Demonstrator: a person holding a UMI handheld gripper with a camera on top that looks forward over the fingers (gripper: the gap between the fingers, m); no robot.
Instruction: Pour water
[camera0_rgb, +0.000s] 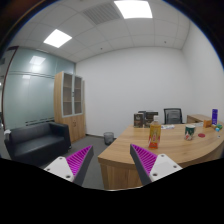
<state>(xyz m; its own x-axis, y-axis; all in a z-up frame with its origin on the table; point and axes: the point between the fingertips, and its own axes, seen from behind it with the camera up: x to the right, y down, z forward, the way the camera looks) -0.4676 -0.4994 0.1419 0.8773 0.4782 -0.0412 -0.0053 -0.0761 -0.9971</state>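
Currently the gripper (112, 164) is spread wide, holding nothing; beyond its fingers sits a wooden table (170, 152) with a yellowish cup (155, 132) on top.

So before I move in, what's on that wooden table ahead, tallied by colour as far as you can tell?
Tan or orange upright container: 1
Green item: 1
Small red item: 1
Small items at the far end, too small to separate: not counted
Total: 3
The gripper is open and holds nothing; the table lies beyond its fingers.
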